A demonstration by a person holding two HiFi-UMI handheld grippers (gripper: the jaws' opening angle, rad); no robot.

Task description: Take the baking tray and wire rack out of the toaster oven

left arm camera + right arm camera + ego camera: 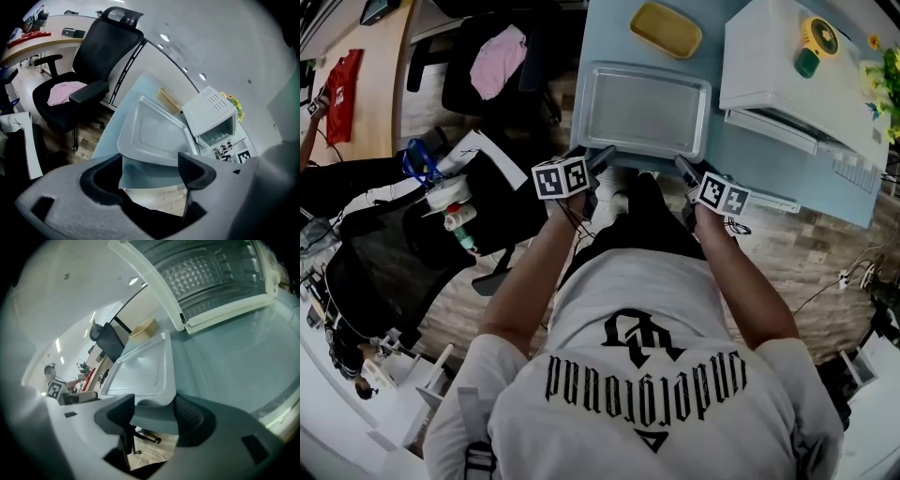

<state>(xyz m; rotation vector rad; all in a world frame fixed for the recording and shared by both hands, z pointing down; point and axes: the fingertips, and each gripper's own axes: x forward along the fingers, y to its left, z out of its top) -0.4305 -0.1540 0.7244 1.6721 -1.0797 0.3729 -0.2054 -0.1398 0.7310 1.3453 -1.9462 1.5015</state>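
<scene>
Blue tabletop (741, 164), baking tray (649, 111), wire rack (206, 275) inside toaster oven (769, 66)

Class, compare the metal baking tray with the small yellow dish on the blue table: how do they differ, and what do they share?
Colour: the baking tray is silver-grey, the yellow dish yellow.
Size: the baking tray is larger than the yellow dish.
Place: the baking tray lies at the table edge nearest the person; the yellow dish lies beyond it.
Shared: both are shallow, round-cornered rectangles flat on the table.
</scene>
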